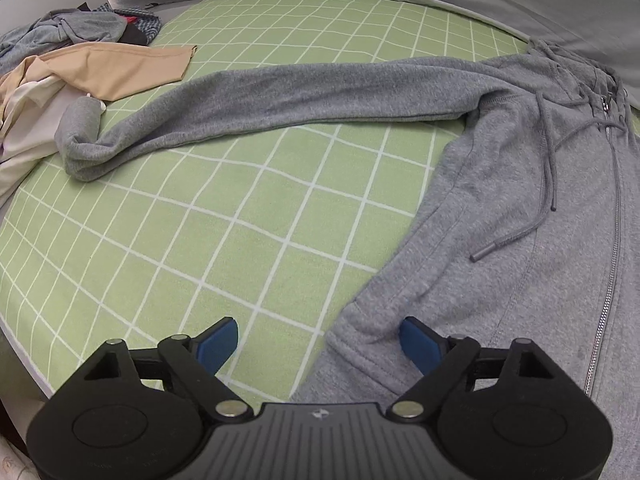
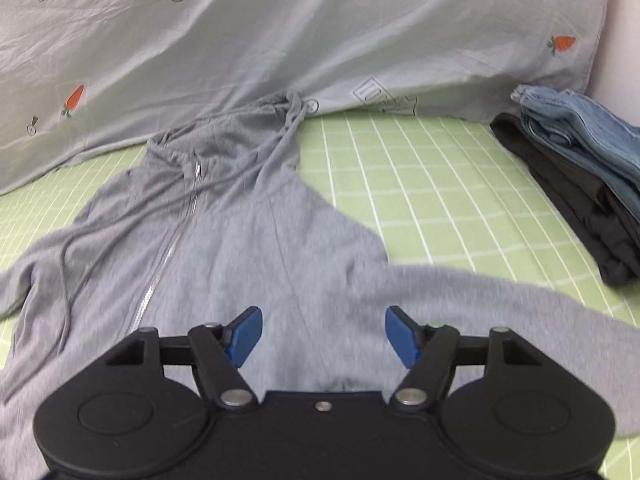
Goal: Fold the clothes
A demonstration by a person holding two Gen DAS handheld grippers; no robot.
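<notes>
A grey zip hoodie [image 1: 500, 184] lies front up on the green checked sheet [image 1: 200, 220], one sleeve [image 1: 280, 100] stretched out to the left. My left gripper [image 1: 318, 328] is open at the hoodie's lower left hem corner. Its right pad [image 1: 418, 344] rests over the fabric and its left pad [image 1: 218, 344] is over bare sheet. In the right wrist view the hoodie [image 2: 240, 232] fills the middle, its other sleeve [image 2: 500, 292] running off to the right, blurred. Above the hoodie's lower body my right gripper [image 2: 323, 316] is open, nothing between its pads.
A heap of clothes [image 1: 80, 28] and a beige garment [image 1: 112, 68] lie at the far left. Folded jeans [image 2: 580, 140] sit on a folded black garment [image 2: 580, 216] at the right. A pale grey duvet [image 2: 280, 40] with carrot prints borders the far side.
</notes>
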